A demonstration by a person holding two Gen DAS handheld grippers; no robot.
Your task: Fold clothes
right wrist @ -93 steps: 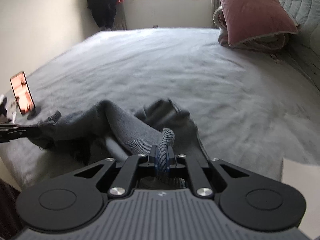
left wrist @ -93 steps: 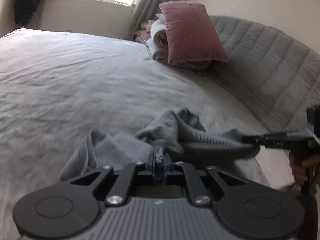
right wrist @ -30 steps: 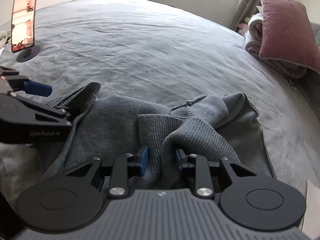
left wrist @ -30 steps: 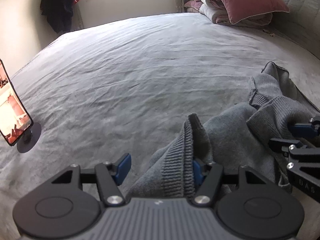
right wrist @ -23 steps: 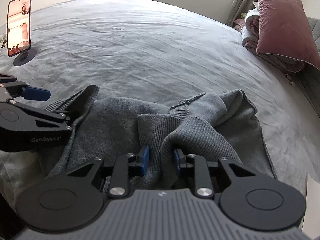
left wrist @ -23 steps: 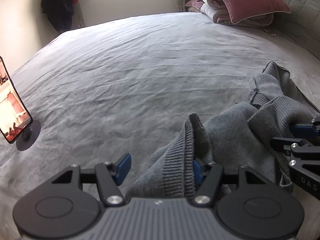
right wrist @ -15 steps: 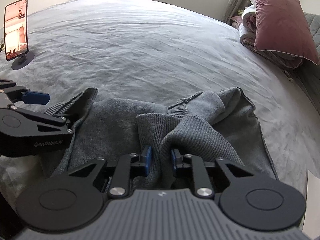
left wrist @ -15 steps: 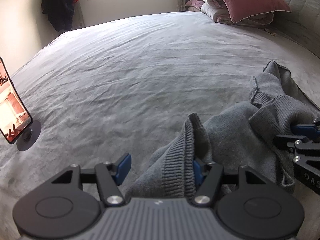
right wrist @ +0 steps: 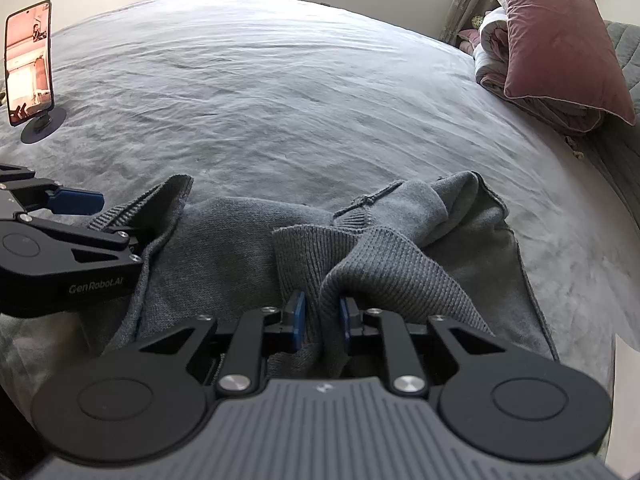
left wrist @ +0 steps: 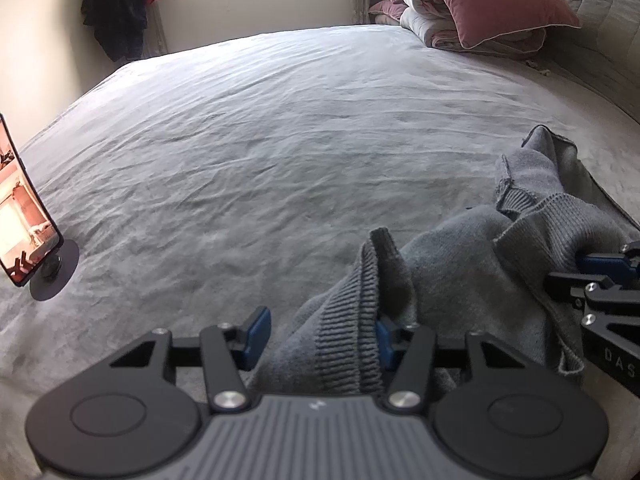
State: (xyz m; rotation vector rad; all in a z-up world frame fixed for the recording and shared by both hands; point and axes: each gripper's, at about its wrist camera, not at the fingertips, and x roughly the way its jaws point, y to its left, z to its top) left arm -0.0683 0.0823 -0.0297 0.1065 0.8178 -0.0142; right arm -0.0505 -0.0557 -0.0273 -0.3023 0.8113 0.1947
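The near part of the grey knit sweater point(right wrist: 224, 248) is hidden behind both claw bodies. Left claw point(left wrist: 318, 334): jaws closing, the ribbed hem between them against the right pad, the left pad clear. Right claw point(right wrist: 322, 320): jaws narrowly parted around a knit fold; contact with the pads cannot be made out. The sweater lies crumpled at the near edge of the grey bed point(left wrist: 280, 128). A phone on a stand point(right wrist: 30, 64) rests at left; a pink pillow point(right wrist: 560, 36) on folded bedding stands by the headboard.
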